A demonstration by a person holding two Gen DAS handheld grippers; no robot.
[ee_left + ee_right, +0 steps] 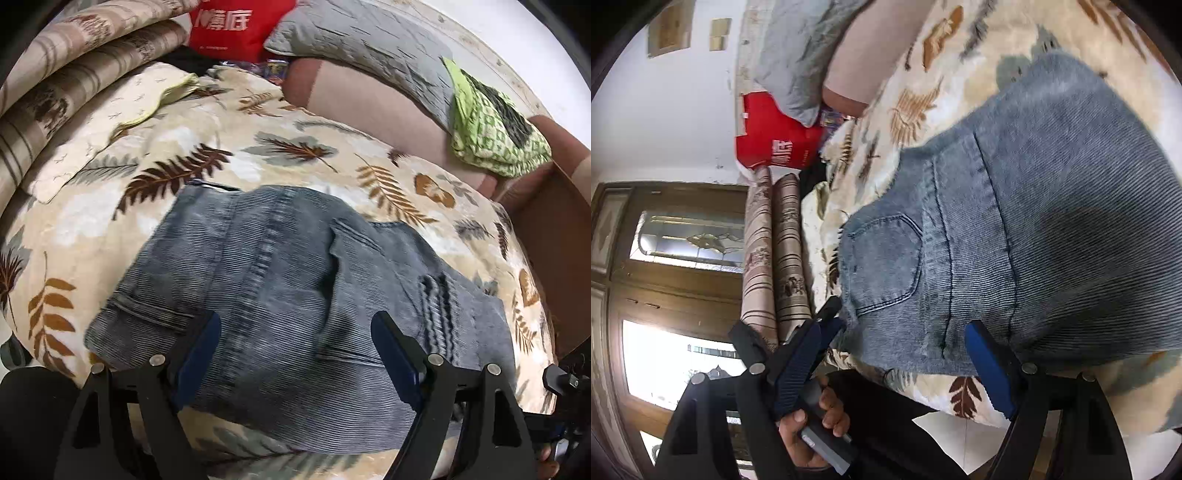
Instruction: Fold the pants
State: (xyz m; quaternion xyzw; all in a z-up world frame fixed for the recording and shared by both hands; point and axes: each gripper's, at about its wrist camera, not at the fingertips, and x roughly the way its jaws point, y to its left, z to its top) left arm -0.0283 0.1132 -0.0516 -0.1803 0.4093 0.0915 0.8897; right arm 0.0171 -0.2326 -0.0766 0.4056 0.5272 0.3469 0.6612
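Note:
Blue-grey denim pants (277,277) lie folded on a leaf-patterned blanket (207,122). My left gripper (295,321) hovers over their near edge, jaws wide open, with denim below the gap and no pad pressing on it. In the right wrist view the pants (1034,221) fill the frame, and a back pocket (882,258) shows. My right gripper (897,328) is open at the frayed near edge of the denim, gripping nothing. A hand (816,417) holds a grey handle just beside the right gripper's left finger.
A red bag (225,26), a grey pillow (351,37) and a green patterned cloth (491,125) lie at the far side of the bed. Striped rolled bedding (74,74) and a cream pillow (103,125) sit at the left. A wooden door (665,277) stands beyond the bed.

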